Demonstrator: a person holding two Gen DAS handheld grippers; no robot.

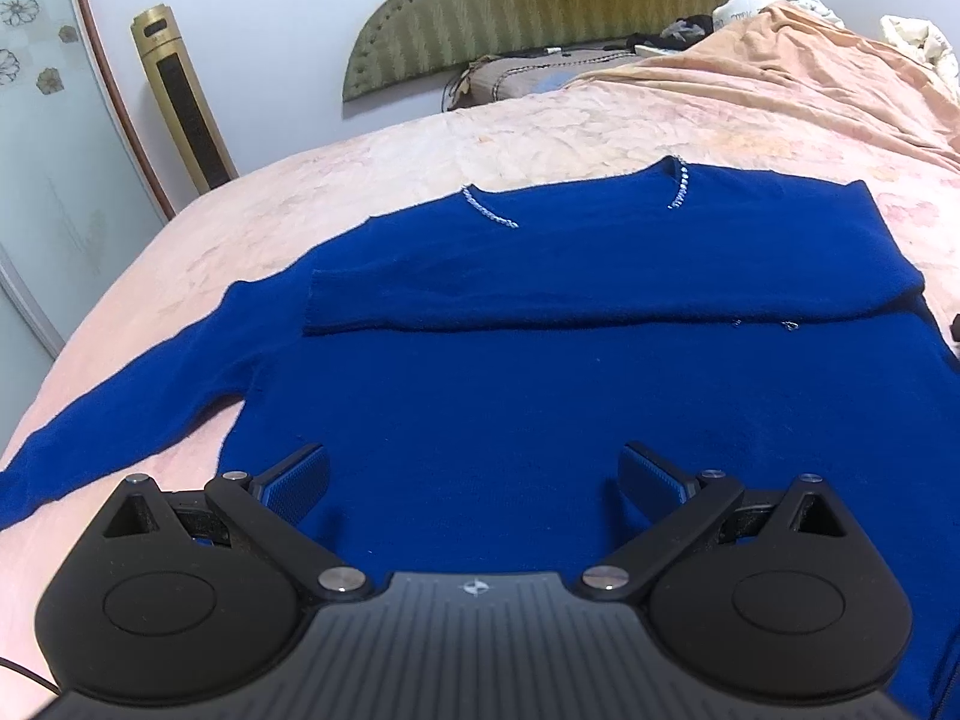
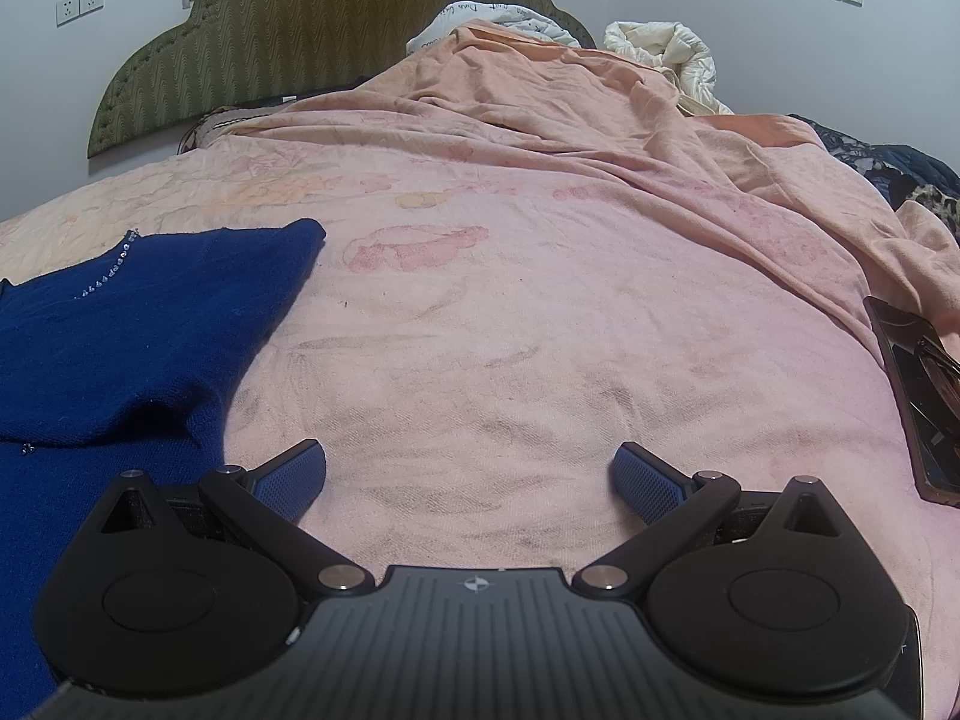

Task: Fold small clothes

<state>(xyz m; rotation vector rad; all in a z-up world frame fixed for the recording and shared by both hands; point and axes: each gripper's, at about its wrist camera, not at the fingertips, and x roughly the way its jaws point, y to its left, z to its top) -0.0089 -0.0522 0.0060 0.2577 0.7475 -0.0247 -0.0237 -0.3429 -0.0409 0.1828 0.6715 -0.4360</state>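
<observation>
left tool [image 1: 474, 474] spread wide, right tool [image 2: 468, 471] likewise

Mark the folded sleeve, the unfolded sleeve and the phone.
folded sleeve [image 1: 540, 306]: left wrist view, middle of its length.
unfolded sleeve [image 1: 138, 402]: left wrist view, mid-sleeve on the bedspread.
phone [image 2: 918, 396]: right wrist view, its dark screen.

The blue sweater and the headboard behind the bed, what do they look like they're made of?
The blue sweater looks like soft matte knit, perhaps wool or acrylic: fuzzy surface, limp drape, small shiny beads along the neckline. The headboard looks padded and upholstered in olive woven fabric: wavy ribbed pattern, a row of studs or stitches near its scalloped edge.
</observation>
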